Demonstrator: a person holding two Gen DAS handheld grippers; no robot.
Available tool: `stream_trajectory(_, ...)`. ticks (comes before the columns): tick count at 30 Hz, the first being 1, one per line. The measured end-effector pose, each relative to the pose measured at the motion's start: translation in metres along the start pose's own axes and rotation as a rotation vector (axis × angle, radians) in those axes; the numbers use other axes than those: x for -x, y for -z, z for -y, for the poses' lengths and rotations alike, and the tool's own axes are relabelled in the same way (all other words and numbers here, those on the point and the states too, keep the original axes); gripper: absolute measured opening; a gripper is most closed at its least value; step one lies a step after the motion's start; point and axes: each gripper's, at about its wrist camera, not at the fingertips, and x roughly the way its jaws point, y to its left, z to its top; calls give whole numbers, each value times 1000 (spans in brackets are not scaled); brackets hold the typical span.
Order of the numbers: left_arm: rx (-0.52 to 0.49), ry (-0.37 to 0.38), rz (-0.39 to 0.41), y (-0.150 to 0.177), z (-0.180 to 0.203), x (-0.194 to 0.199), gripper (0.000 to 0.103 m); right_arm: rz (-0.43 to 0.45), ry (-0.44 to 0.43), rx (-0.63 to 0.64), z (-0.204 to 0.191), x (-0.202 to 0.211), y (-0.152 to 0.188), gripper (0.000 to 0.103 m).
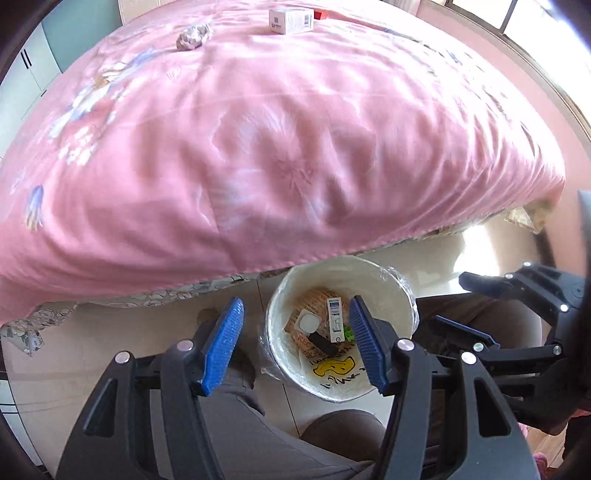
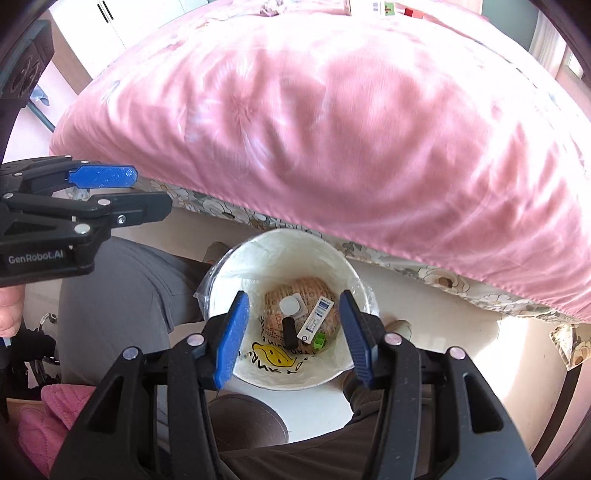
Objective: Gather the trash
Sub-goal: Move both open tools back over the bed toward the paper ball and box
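A white lined trash bin (image 1: 400, 314) (image 2: 229, 280) stands on the floor by the bed. It holds a slim white box (image 1: 334, 320) (image 2: 316, 320), a round white piece, a black piece and a green bit. My left gripper (image 1: 297, 345) is open and empty above the bin's left side. My right gripper (image 2: 291, 334) is open and empty over the bin. On the far side of the pink bed lie a crumpled paper ball (image 1: 194, 34), a white box (image 1: 291, 20) and a red item (image 1: 320, 14).
The pink quilt (image 1: 258, 147) (image 2: 332, 129) fills most of both views and overhangs the floor. The person's grey-trousered legs (image 1: 236, 417) (image 2: 122, 295) flank the bin. A pink slipper (image 2: 48, 424) is low left. Cabinets stand far left.
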Motion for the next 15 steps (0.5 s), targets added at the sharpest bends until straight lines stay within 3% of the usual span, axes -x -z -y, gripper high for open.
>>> stream_trajectory(7, 5, -33, 82, -24, -16, 49, 65, 125, 55, 45, -12, 67, -26, 67)
stream_trajectory(15, -2, -80, 186, -57, -27, 94, 79, 286, 120, 94, -13, 144, -67, 75)
